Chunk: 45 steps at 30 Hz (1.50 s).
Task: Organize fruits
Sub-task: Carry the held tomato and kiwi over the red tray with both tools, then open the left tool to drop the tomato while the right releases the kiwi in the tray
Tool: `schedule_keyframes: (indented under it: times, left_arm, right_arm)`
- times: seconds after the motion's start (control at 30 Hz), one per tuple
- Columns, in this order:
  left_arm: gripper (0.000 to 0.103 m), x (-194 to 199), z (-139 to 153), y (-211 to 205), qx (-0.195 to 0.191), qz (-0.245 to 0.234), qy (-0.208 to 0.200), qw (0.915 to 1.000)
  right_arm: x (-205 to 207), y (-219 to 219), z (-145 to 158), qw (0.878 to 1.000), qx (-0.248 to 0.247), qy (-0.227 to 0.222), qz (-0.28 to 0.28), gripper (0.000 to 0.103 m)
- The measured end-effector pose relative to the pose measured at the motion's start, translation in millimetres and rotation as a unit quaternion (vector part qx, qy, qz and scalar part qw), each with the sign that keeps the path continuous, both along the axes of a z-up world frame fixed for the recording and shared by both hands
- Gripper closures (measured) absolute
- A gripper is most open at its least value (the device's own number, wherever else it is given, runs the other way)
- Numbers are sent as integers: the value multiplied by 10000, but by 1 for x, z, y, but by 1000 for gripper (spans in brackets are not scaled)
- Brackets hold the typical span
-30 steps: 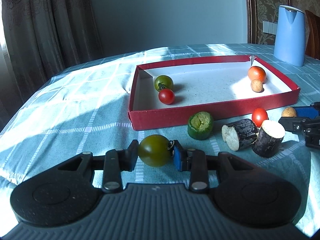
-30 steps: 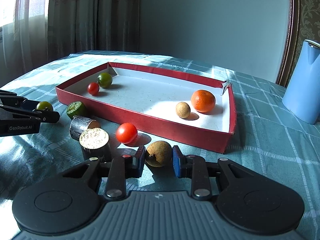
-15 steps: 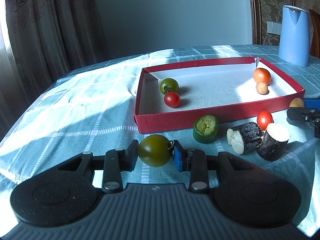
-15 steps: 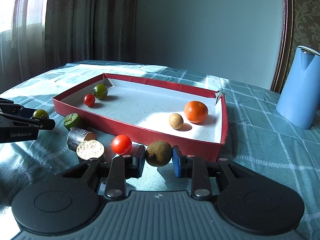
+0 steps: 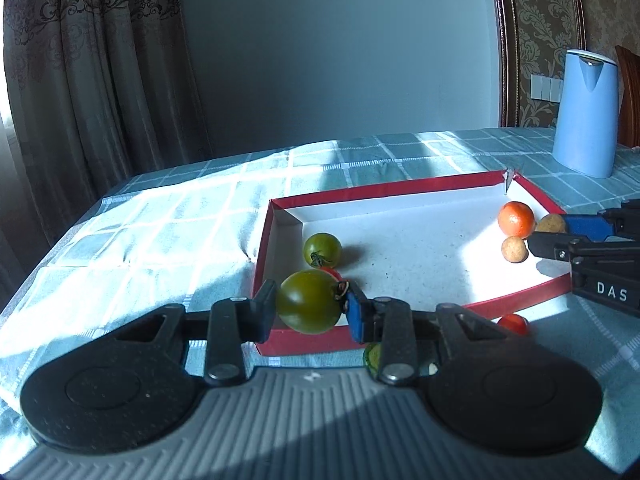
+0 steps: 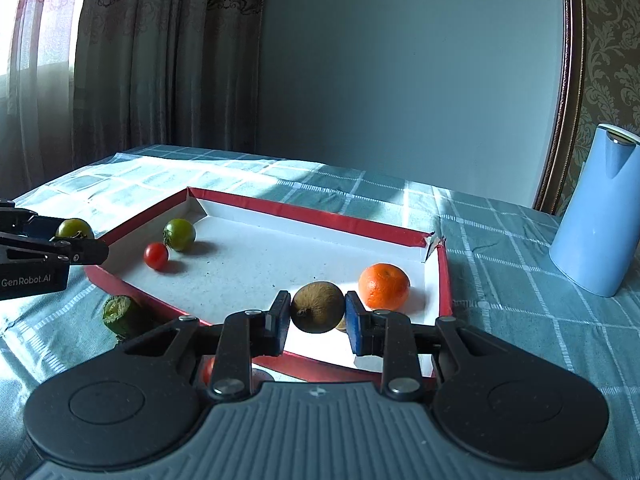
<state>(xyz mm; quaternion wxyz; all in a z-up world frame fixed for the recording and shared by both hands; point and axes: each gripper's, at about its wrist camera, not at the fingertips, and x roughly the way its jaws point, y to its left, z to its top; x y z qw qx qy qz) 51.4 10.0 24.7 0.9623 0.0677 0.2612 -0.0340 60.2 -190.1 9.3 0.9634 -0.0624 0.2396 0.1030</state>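
Two fruits are clamped across their middles: my left hand-held gripper point(image 5: 311, 307) pinches a smooth, squashable green tomato point(image 5: 307, 301) over the red tray point(image 5: 420, 191), my right hand-held gripper point(image 6: 318, 314) a firmer brown fruit point(image 6: 317, 307) (light, likely to roll) near the orange point(image 6: 383, 285).

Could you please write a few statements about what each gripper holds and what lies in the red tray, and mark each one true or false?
1. The left gripper holds a green tomato. True.
2. The right gripper is open and empty. False: it is shut on a brown fruit.
3. An orange lies in the red tray. True.
4. The blue jug stands inside the tray. False: it stands on the tablecloth, outside it.
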Motion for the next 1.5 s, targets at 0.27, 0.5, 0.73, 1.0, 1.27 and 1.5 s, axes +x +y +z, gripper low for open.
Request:
schedule_keyframes:
  times: [0.27,0.5,0.73,1.0,1.27,1.5]
  left_arm:
    - [70,53,-4,-14,-351,50,248,9991]
    - [70,90,-8,-26,-363,147,356,9986]
    - [70,111,-16,-42,-1,243,259,9994]
    - [66,125,-25,-55,161,189,249,9994]
    - [43,124,-26,-54,154,220,217,9994]
    - [29,119,-26,-52,231,194,109,9995]
  right_arm:
    - [30,1,-5,9997,104,207,-41,75]
    - [41,11,-9,9994,100,327,107,75]
    - [57,26,-17,9986,58,490,200,75]
    - [79,28,-30,9968,118,790,79,75]
    - [82,25,-31,9965,205,816,-11,75]
    - [83,23,-31,9964,226,821,-53,75]
